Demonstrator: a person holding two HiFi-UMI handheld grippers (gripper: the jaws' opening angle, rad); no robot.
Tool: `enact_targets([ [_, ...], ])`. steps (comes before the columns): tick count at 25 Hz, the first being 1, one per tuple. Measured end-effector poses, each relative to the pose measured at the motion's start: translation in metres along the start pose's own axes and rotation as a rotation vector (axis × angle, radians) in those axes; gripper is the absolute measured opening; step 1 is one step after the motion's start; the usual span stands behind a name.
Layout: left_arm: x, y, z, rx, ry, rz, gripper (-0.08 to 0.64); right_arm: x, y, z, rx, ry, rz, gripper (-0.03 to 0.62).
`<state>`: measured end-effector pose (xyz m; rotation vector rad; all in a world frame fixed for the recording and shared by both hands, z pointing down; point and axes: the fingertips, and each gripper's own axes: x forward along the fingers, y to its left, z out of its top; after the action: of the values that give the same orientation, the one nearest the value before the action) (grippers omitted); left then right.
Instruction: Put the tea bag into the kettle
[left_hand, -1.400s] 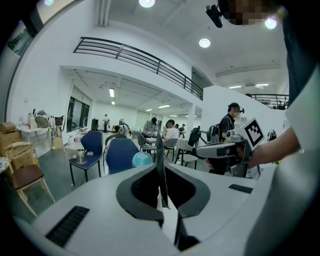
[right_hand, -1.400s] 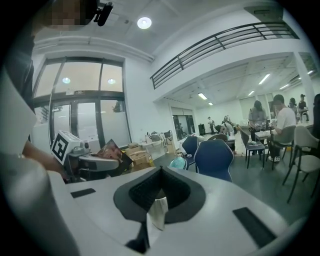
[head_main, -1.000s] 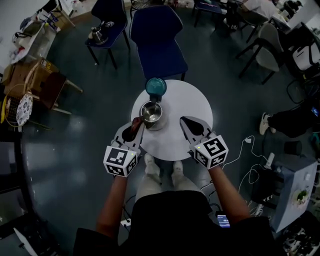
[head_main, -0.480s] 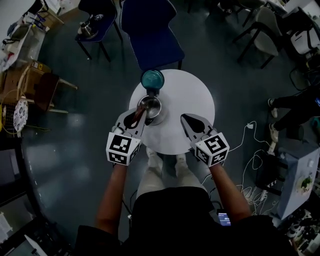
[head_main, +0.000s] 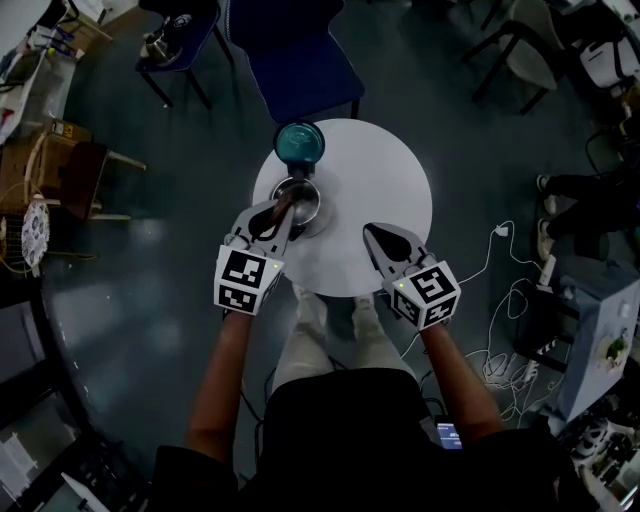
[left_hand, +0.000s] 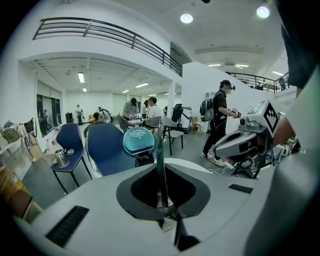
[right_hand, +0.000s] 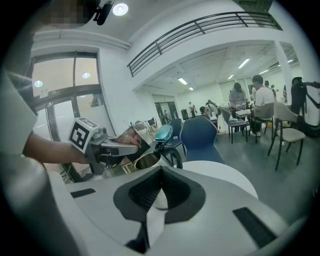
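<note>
Here, flat tea bag (head_main: 272, 216) clenched in left hand-held gripper (head_main: 283, 207) over round steel kettle (head_main: 304, 196); right hand-held gripper (head_main: 372, 232) closed, empty.

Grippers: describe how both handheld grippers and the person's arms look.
The left gripper and right gripper match: light grey shells tapering to pointed jaws with black ribbed pads, each carrying a white cube printed with black square markers. The person wears a black top; forearms are uncovered.

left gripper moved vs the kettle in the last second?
Yes. The left gripper has moved forward, toward the kettle; its tea bag now reaches the kettle's rim.
</note>
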<state>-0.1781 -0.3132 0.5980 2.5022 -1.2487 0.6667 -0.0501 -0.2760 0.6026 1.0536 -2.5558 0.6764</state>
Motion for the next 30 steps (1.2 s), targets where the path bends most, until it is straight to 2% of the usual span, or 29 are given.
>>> enact_targets([
  [13, 0.029, -0.002, -0.01, 0.055, 0.044, -0.05, 0.026, -0.002, -0.016, -0.032, 0.05, 0.047, -0.048, 0.017],
  [24, 0.043, 0.001, -0.025, 0.09, 0.088, -0.048, 0.026, 0.004, -0.018, -0.039, 0.06, 0.063, -0.046, 0.017],
  [30, 0.047, 0.001, -0.03, 0.077, 0.091, -0.056, 0.026, 0.004, -0.018, -0.044, 0.063, 0.068, -0.046, 0.017],
])
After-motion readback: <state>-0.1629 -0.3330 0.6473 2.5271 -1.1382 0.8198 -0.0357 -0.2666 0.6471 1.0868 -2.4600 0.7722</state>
